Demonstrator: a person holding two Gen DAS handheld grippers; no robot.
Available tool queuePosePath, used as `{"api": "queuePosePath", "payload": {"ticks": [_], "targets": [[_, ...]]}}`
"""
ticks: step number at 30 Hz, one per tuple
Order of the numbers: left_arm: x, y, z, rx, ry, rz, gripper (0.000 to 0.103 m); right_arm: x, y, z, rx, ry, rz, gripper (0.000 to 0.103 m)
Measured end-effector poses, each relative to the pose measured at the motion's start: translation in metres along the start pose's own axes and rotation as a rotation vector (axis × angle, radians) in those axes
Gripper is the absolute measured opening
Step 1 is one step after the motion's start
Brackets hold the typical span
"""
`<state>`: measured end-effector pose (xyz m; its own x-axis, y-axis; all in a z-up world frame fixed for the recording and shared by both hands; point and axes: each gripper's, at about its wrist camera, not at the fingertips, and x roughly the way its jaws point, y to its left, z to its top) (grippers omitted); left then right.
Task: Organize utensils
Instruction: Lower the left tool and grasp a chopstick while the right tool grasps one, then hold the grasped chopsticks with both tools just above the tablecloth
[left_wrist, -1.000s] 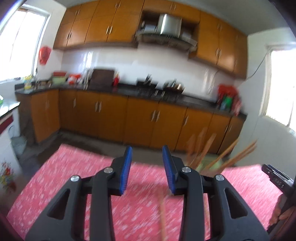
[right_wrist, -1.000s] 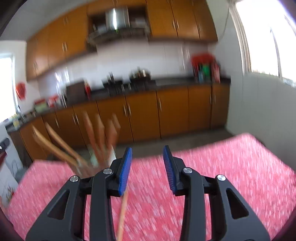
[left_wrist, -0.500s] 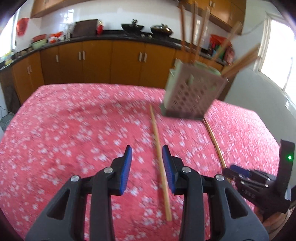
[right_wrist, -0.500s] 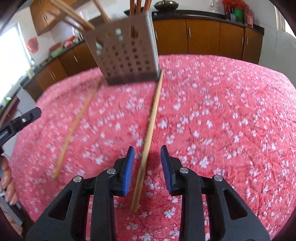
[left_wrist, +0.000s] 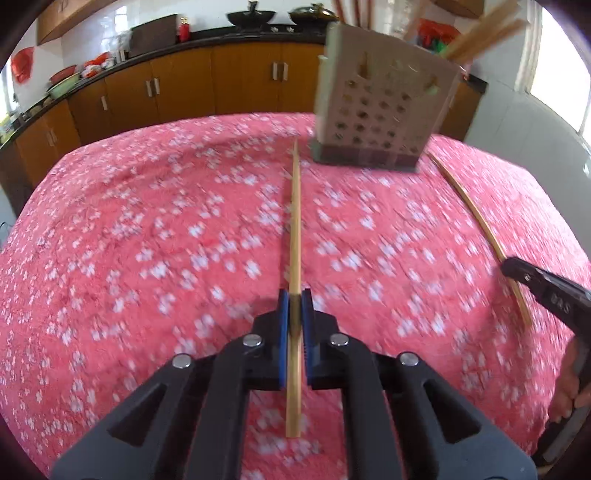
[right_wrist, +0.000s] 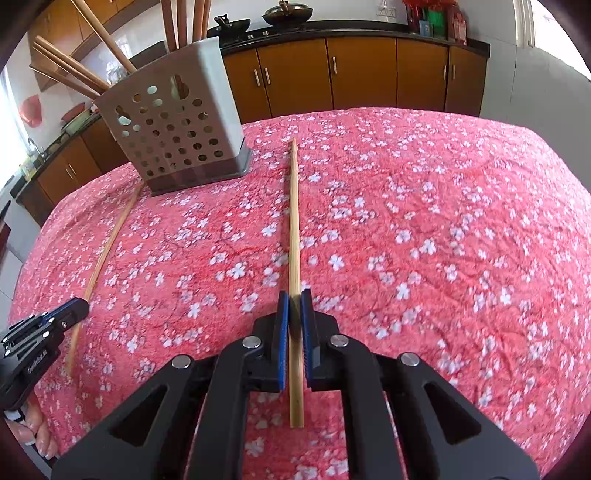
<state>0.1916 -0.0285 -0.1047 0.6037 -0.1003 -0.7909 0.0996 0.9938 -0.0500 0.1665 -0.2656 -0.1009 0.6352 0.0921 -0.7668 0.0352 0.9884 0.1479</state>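
Clamping one thin, stiff, featherlight bamboo chopstick each near its near end, the left gripper holds the left chopstick and the right gripper the right chopstick, both pointing to 12 o'clock on the tablecloth, flanking the holder, likely to pivot if gripped loosely.

Chopsticks flanking holder on tablecloth

Each wrist camera looks forward and down along its own gripper, close above the desk. Both views share the perforated utensil holder and kitchen cabinets behind.
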Motion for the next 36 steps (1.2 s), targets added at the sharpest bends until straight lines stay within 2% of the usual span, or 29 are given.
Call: {"api": "queuePosePath", "payload": {"ticks": [5,10,15,36], "targets": [[0.015,0.035,0.023,-0.068,0.002,0.059,0.009,0.012,-0.008,0.015,-0.004,-0.006,-0.041,0.008],[0.028,0.059,0.041,-0.077,-0.009,0.102,0.012,0.027,-0.009,0.032,-0.032,-0.022,-0.089,0.008],[0.031,0.063,0.047,-0.085,-0.012,0.102,0.012,0.040,-0.010,0.047,-0.024,-0.030,-0.092,0.008],[0.031,0.067,0.047,-0.107,-0.015,0.077,0.012,0.039,-0.017,0.050,-0.012,-0.030,-0.082,0.008]]}}
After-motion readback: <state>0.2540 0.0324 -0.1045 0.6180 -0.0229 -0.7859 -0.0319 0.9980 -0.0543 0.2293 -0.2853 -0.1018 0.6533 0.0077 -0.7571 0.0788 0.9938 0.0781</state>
